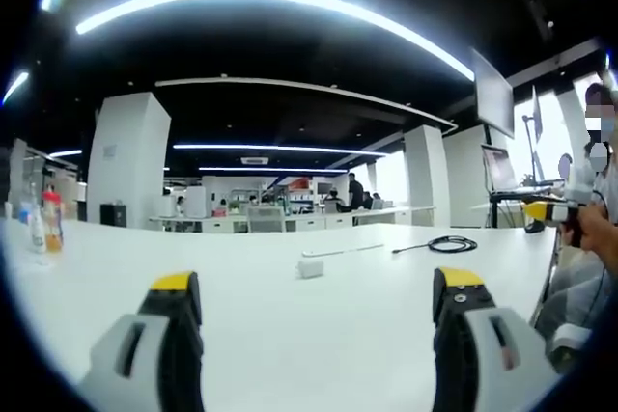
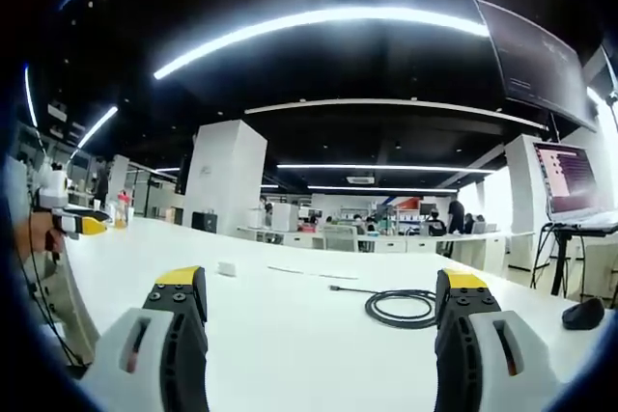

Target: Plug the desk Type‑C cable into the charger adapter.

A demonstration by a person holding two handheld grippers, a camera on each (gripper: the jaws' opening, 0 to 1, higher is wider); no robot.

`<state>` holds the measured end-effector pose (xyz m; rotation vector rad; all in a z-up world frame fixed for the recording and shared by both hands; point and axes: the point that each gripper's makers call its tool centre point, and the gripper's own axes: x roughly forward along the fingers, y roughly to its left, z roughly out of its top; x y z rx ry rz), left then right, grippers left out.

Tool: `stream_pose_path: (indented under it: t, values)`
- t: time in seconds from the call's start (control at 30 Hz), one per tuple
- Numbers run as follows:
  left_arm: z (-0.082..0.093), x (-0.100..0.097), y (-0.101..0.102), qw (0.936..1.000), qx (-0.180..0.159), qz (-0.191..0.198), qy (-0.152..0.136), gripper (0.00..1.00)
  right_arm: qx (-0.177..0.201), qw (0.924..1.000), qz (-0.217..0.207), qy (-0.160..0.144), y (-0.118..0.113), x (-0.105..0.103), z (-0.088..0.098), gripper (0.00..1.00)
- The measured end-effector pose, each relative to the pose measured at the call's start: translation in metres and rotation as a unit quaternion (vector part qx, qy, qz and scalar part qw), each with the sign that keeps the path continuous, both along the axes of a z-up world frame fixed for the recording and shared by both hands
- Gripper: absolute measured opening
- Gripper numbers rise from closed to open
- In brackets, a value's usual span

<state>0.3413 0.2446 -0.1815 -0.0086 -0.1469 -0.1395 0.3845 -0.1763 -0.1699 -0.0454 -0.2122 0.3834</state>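
Right gripper view: coiled Type-C cable [image 2: 399, 307] lies on white surface [image 2: 290, 335] ahead-right of right gripper [image 2: 322, 301], plug end trailing left twd charger adapter [image 2: 227, 268]. Right gripper nearer cable; left gripper [image 1: 317, 294] faces adapter, well apart. Both jaws wide, holding nothing.

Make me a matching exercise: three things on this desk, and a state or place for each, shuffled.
Things:
1. Coiled black Type-C cable
2. Small white block-shaped charger adapter
3. Left claw

States:
A. open, holding nothing
B. lying looped, plug end stretched out straight
C. sitting alone mid-desk, nothing plugged in

Pairs: 1-B, 2-C, 3-A
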Motion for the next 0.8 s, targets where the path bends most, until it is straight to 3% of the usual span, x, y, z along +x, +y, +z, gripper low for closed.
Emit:
stream_pose_path:
  t: [0.27,0.5,0.8]
  values:
    - [-0.005,-0.001,0.002,1.0,-0.004,0.003,0.007,1.0,0.0,0.9999,0.006,0.009,0.005,0.001,-0.007,1.0]
    - [0.001,-0.007,0.007,0.9999,-0.007,0.011,-0.01,1.0,-0.002,0.9999,0.008,0.007,0.008,0.001,-0.006,1.0]
    - [-0.005,-0.008,0.008,0.9999,-0.01,0.012,0.001,1.0,-0.002,0.9999,0.009,0.01,0.01,0.001,-0.007,1.0]
